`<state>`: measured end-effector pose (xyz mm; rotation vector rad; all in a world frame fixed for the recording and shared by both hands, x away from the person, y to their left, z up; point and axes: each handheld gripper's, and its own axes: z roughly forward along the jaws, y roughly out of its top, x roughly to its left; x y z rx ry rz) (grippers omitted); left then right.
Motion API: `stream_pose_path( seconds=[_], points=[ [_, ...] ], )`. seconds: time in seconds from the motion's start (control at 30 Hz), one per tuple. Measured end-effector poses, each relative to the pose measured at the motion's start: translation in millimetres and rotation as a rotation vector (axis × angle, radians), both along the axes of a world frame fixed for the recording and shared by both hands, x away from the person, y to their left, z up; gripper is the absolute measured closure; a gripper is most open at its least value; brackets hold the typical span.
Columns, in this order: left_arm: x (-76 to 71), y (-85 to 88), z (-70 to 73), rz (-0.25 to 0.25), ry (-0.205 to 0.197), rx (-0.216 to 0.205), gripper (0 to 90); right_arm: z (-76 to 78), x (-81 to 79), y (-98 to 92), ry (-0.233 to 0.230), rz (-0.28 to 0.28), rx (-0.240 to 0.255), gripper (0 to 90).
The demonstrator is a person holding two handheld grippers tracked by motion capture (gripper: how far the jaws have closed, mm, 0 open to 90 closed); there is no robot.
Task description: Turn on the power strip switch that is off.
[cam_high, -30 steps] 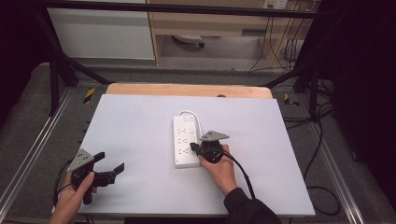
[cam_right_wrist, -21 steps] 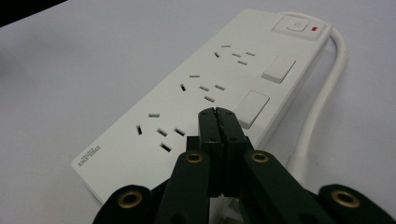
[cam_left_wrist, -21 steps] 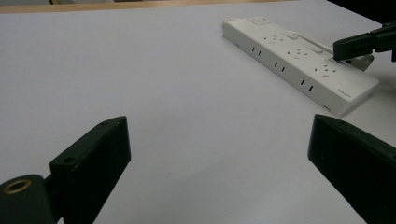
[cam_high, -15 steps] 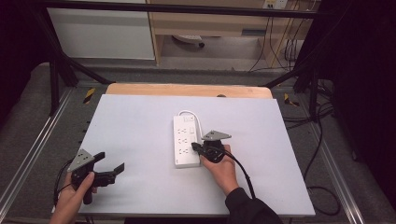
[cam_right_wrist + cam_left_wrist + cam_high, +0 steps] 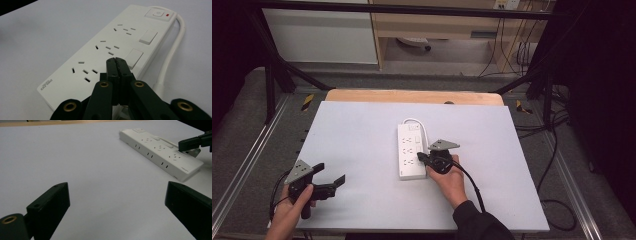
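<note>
White power strip [image 5: 411, 152] sits mid-table on the pale mat [image 5: 362, 145], long axis running away from the person, cord [image 5: 417, 121] looping off the far end. Three socket groups down its length, each w/ a flat rocker switch [image 5: 133, 57] alongside, plus a master button w/ a red light [image 5: 167, 15] at the cord end.

Right gripper [image 5: 422, 159] is over the strip's near end, jaws pressed tight together, nothing between them, tips pointing at the near rocker. Can't tell if they're touching the plastic yet. Looks like the step in hand is poking a switch w/ the closed tips, approach about done.

Next move, I reckon: small push down and fwd onto that rocker, tips kept shut so they act as one finger. Strip is light and loose on the mat, so it could skid or tip if the push goes sideways.

Left gripper [image 5: 328, 180] hangs near the front-left corner, jaws spread wide, empty, well apart from the strip. It's free to pin the strip if needed.
</note>
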<state>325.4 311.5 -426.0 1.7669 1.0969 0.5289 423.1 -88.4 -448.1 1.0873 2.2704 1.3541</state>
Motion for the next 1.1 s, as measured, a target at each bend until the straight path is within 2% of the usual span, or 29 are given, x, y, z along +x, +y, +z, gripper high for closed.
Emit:
stream_pose_path(
  seconds=[0.07,0.17,0.57,1.1],
  points=[
    [0.1,0.0,-0.1,0.000,0.001,0.000,5.9,-0.8,0.2,0.4,0.001,-0.006,-0.014,90.0],
    [0.0,0.1,-0.2,-0.001,0.001,-0.001,5.9,-0.8,2.1,-1.0,0.012,-0.014,-0.003,90.0],
    [0.3,0.8,-0.2,0.001,0.000,0.002,5.9,-1.0,1.6,-0.8,0.007,-0.009,-0.001,90.0],
    [0.4,0.8,-0.5,0.001,0.001,0.003,5.9,7.3,-2.2,-2.6,-0.022,-0.012,0.011,88.4]
  ],
)
